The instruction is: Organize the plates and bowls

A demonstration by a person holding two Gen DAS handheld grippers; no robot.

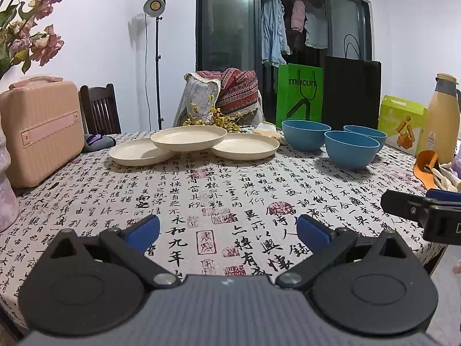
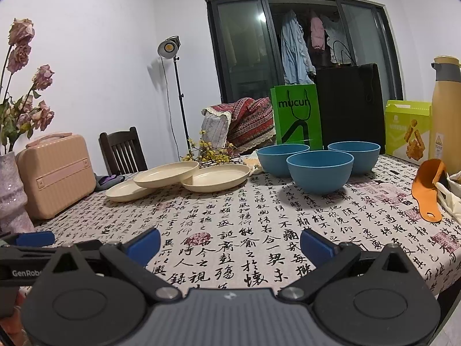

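1. Left wrist view: left tool (image 1: 227, 229) wide, empty; three plates (image 1: 189, 137) overlap loosely mid-surface.
2. Right tool (image 2: 230, 243) wide, empty; three bowls (image 2: 319, 170) stand unstacked, so nothing looks organized yet.

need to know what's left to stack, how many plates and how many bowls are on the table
plates: 3, cream: left, middle propped on the other two, right
bowls: 3, blue: near, back left, back right
total: 6
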